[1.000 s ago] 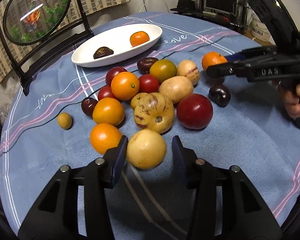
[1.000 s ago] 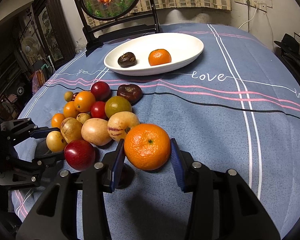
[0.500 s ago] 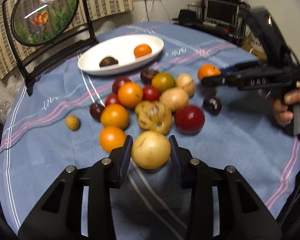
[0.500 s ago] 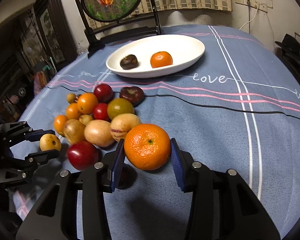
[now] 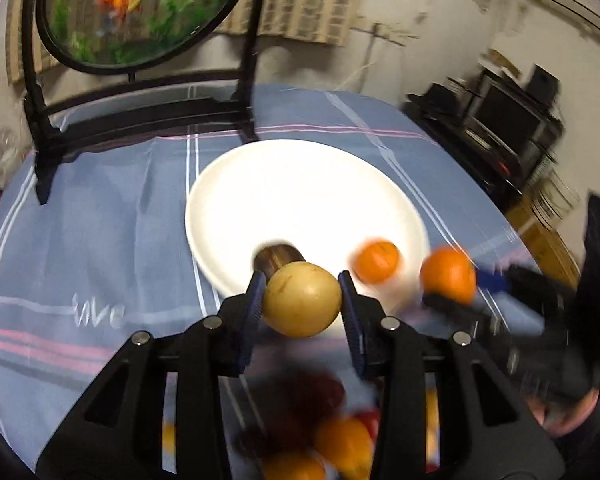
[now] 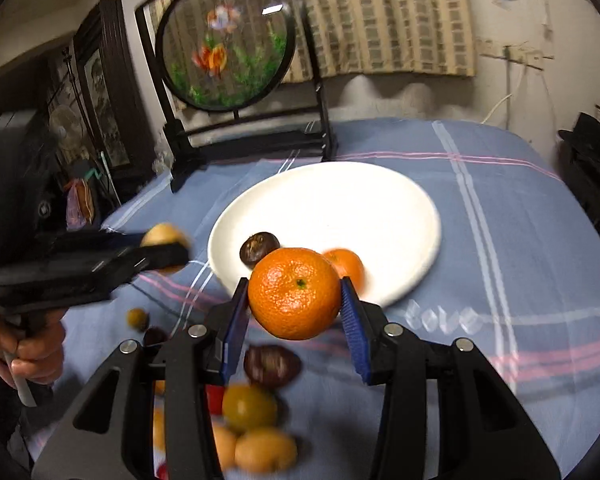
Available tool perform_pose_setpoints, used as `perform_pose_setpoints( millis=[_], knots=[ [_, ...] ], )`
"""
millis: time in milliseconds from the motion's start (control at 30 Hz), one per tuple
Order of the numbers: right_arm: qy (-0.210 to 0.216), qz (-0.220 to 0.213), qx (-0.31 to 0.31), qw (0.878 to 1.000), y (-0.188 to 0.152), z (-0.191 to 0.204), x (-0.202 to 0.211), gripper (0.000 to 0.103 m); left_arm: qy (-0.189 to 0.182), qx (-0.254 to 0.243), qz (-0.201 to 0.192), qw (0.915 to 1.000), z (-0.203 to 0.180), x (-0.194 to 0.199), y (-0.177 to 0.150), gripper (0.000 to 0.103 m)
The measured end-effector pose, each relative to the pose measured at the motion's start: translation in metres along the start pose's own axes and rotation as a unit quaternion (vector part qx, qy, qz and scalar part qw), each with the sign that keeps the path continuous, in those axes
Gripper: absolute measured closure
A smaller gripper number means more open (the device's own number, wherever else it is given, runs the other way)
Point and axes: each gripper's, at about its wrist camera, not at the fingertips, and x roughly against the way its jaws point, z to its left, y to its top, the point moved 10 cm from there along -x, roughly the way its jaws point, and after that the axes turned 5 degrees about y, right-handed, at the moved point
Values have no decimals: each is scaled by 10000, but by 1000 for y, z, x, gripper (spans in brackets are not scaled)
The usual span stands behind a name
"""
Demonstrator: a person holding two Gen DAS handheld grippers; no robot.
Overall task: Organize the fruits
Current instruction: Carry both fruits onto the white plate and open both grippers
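A yellow fruit is clamped in the left tongs, an orange in the right tongs, both raised at the near rim of the white plate. A mandarin and dark fruit lie on the plate. Remaining fruits are piled, blurred, below.

The word "love" is woven in white script into the blue cloth over the surface, near the right rim of the white plate. To the plate's left a second white word shows, blurred, only "ve" legible.
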Motion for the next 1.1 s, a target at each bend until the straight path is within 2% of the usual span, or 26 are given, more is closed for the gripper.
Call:
perform_pose_setpoints(
  millis=[200, 433, 600, 633, 833, 933, 1033, 1100],
  knots=[
    [27, 565, 354, 9978, 1, 11, -51, 58, 351, 221, 283, 9987, 25, -54, 26, 65],
    [-22, 800, 412, 9959, -2, 12, -71, 59, 417, 284, 475, 9976, 35, -83, 26, 65],
    [-8, 903, 456, 9949, -4, 13, -77, 58, 456, 367, 530, 9969, 40, -90, 22, 65],
    [-23, 912, 462, 9948, -4, 14, -78, 58, 475, 400, 550, 9966, 40, -90, 21, 63],
    [-20, 805, 472, 9956, -1, 17, -68, 51, 595, 405, 431, 9965, 40, -77, 20, 35],
    [-38, 555, 507, 9972, 5, 20, -47, 51, 573, 450, 230, 9971, 40, -52, 18, 29],
    [-88, 362, 511, 9980, 3, 20, -22, 51, 626, 432, 22, 9971, 41, -17, 6, 16],
    [-71, 296, 505, 9983, -9, 21, -2, 51, 599, 369, -78, 9975, 40, 4, -7, 15]
  ],
)
